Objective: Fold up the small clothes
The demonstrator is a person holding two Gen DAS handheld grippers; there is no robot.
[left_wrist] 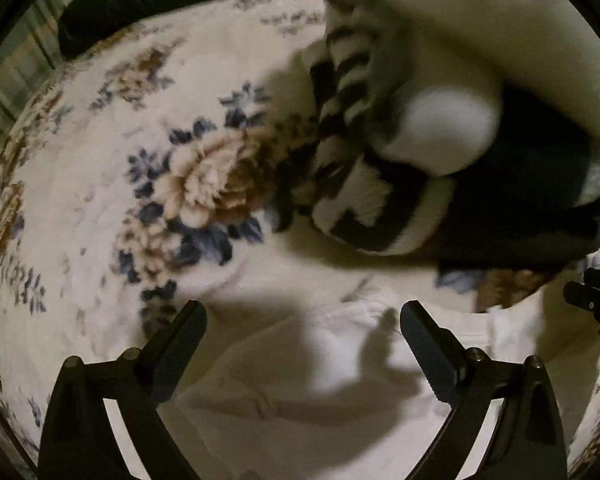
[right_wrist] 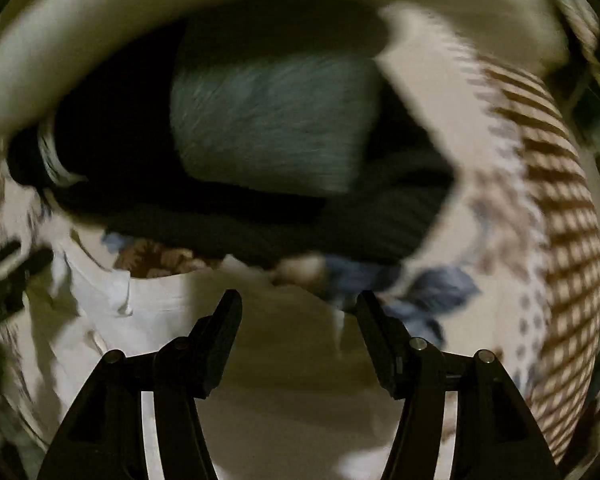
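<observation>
A small white garment [left_wrist: 320,392] lies spread on a floral blanket [left_wrist: 100,168], right under my left gripper [left_wrist: 303,322], which is open and empty just above it. The same white garment [right_wrist: 284,392] lies under my right gripper [right_wrist: 298,304], also open and empty. The right gripper's edge shows at the right of the left wrist view [left_wrist: 594,300], and the left gripper's edge at the left of the right wrist view [right_wrist: 8,276]. Both views are blurred.
A pile of clothes lies beyond the garment: a black-and-white striped piece [left_wrist: 356,184], dark garments [left_wrist: 520,200] [right_wrist: 260,220], a grey-blue piece [right_wrist: 276,128] and a cream cushion or cloth [left_wrist: 500,32]. A dark green pillow [left_wrist: 140,0] lies far left.
</observation>
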